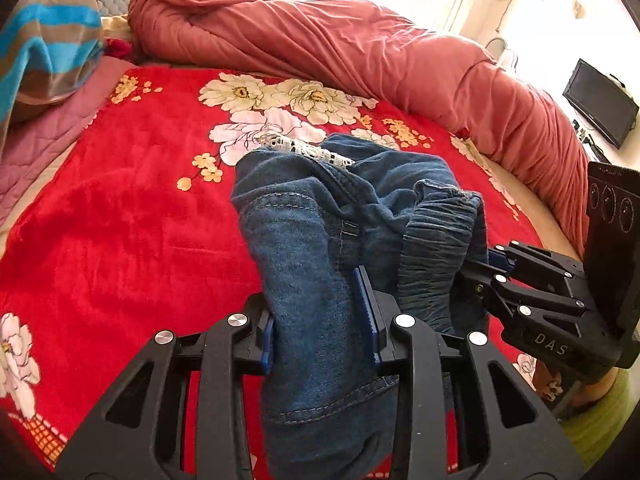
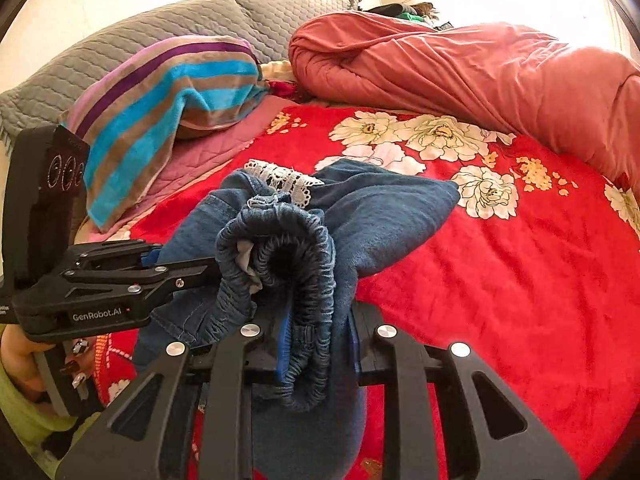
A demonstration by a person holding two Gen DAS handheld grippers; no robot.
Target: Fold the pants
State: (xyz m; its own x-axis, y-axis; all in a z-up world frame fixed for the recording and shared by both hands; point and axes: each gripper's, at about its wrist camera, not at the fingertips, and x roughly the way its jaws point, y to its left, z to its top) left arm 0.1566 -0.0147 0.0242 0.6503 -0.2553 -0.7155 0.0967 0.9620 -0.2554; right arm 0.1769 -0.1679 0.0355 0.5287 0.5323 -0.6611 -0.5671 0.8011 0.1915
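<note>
— Garment position?
— Blue denim pants (image 1: 320, 216) bunched on the red floral blanket (image 1: 120, 216), white lace trim (image 2: 282, 179) at the far end.
— Grippers?
— Left gripper (image 1: 322, 334) clamps a denim fold between its blue pads. Right gripper (image 2: 316, 340) pinches the elastic waistband (image 2: 280, 256).
— Legible markings?
— "GenRobot.AI" on the left unit's body in the right wrist view; "DAS" on the right unit's body in the left wrist view.
</note>
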